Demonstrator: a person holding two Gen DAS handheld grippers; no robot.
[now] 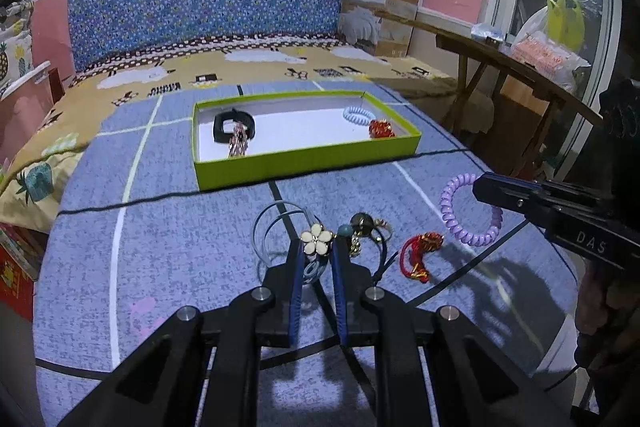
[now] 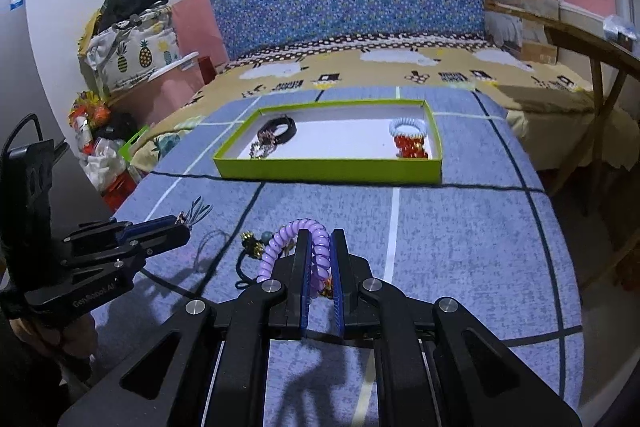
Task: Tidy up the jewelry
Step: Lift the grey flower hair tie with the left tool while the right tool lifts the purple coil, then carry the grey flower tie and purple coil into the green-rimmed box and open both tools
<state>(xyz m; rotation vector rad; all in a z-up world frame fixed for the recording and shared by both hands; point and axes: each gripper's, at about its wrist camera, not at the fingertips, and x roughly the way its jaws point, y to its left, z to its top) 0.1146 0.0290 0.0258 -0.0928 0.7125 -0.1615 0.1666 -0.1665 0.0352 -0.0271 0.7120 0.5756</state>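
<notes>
Left wrist view shows the green box [image 1: 308, 169] already holding four pieces, while in front of it the left gripper [image 1: 316, 247] clamps a flower ornament [image 1: 317, 238], the right gripper [image 2: 320, 239] pinches a purple coil tie [image 2: 294, 247], and a red cord [image 1: 420, 251] and a beaded piece [image 1: 362, 227] lie unsorted.

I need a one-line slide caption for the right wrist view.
Right tongs shut on a purple coil hair tie, the green tray ahead.
</notes>
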